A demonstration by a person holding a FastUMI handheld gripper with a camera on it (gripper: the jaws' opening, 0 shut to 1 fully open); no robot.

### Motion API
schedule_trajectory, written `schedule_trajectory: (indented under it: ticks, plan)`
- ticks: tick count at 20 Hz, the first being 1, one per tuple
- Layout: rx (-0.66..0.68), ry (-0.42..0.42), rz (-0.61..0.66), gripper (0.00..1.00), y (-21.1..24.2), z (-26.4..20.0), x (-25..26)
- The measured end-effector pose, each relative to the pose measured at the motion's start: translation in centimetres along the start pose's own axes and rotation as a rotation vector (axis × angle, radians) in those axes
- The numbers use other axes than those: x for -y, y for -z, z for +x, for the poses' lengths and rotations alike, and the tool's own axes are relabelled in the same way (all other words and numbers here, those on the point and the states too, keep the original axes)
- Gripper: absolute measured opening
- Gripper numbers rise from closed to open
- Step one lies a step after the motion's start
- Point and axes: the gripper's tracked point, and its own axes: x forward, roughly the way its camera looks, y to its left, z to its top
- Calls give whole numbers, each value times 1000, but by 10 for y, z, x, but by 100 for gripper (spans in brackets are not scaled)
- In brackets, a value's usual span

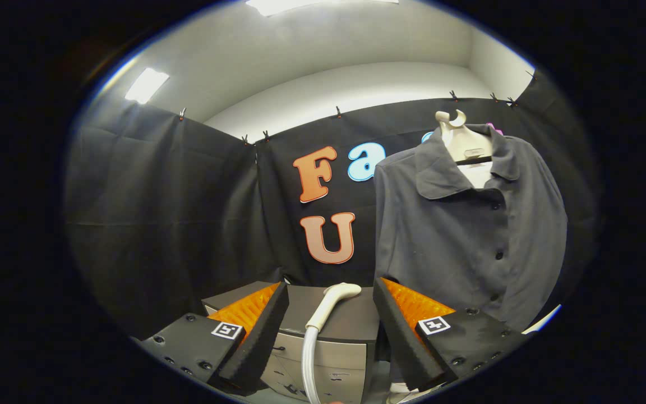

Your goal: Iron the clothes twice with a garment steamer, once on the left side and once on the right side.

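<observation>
A dark grey button-up shirt (469,224) hangs on a pale hanger (460,137) in front of the black cloth wall, beyond and to the right of my fingers. The white steamer head (334,300) lies on top of a grey cabinet (351,322), with its pale hose (307,359) running down toward me. It sits between my two fingers and a little beyond them. My gripper (331,294) is open, with a wide gap, and touches nothing. The right finger's tip overlaps the shirt's lower hem in the view.
The grey cabinet has drawers on its front face (328,365). Black cloth walls (160,224) close the booth at the left and back. A white ceiling with light panels (146,85) is overhead.
</observation>
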Motion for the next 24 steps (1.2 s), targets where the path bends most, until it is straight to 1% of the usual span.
schedule_trajectory:
  ticks: [3,8,15,18,21,24]
  plan:
    - [-39,-10,-22,98,10,35,-15]
    - [-47,21,-35,98,19,104,-24]
    - [-203,114,25,98,90,184,-8]
    - [-275,146,18,99,120,200,-3]
    - [-325,160,-4,99,143,211,-2]
    - [-363,214,-44,98,158,217,12]
